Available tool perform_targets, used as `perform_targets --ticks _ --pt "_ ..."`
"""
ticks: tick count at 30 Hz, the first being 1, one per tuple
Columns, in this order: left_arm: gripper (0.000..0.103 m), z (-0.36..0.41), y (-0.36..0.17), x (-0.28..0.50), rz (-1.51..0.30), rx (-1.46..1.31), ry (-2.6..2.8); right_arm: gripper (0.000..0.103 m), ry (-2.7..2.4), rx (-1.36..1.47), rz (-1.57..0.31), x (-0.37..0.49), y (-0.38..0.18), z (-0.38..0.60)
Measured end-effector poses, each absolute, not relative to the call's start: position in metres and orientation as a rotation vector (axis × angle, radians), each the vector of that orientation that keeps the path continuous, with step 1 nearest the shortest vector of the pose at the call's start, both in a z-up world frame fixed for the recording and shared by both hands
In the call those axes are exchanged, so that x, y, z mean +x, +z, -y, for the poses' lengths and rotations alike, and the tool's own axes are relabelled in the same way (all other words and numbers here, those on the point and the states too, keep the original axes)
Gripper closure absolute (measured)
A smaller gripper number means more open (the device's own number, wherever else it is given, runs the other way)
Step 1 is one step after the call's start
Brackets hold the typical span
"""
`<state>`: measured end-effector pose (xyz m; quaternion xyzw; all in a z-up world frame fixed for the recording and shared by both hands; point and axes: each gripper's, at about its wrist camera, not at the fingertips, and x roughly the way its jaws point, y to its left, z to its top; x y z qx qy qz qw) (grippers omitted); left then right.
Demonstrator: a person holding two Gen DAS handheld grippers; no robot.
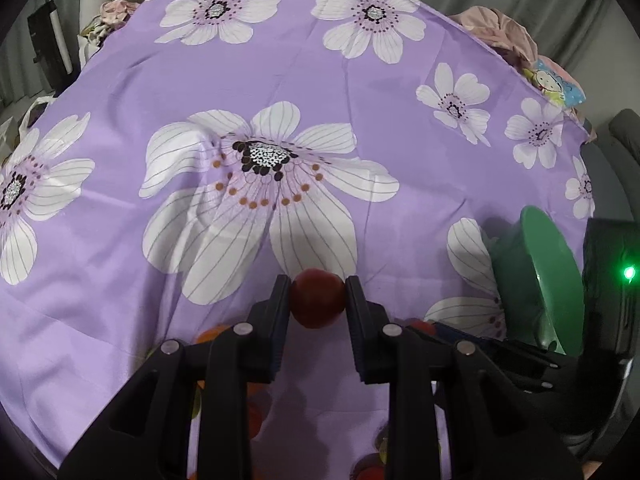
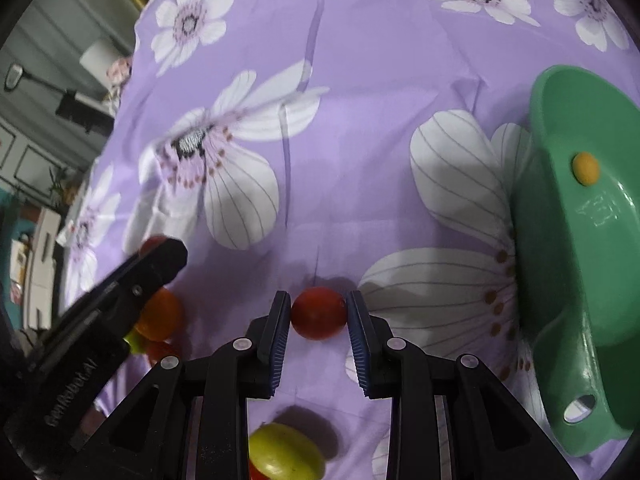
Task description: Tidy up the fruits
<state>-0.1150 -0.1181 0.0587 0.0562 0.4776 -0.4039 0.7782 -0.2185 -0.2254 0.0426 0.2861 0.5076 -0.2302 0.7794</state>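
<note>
**Both tools clamped on small red fruits above the flowered worktop**

Left wrist view. The left tool (image 1: 318,300) is nearly closed, its two dark pads pressing on either side of a small round red fruit (image 1: 317,298), which is lifted clear of the purple flowered cloth (image 1: 280,80) that covers the worktop. Below the fingers, partly hidden by the tool's black frame, lie an orange fruit (image 1: 208,336) and further reddish and greenish pieces (too obscured to identify singly). At the right edge stands the green bowl (image 1: 548,264), seen on its side by the fisheye lens, with the right tool's black body (image 1: 608,280) and a lit green lamp just beside it.

Right wrist view. The right tool (image 2: 319,314) is likewise almost shut, clenched on a second red fruit (image 2: 319,313) held between its blue-edged pads; the fruit's shadow falls on the cloth behind it. The green bowl (image 2: 580,240) lies near, to the right, and holds one small yellow fruit (image 2: 585,168) against its inner wall. To the left, the left tool (image 2: 160,260) reaches in over an orange fruit (image 2: 160,316) and neighbouring red and green pieces. A yellow-green fruit (image 2: 284,456) rests on the cloth beneath the right tool's frame.
</note>
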Motion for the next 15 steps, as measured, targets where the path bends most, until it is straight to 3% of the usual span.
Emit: perform_targets --ticks 15 --pt "0.076 0.1168 0.0575 -0.119 -1.005 0.151 -0.842 0.072 -0.542 0.51 -1.11 -0.2096 0.038 0.2185"
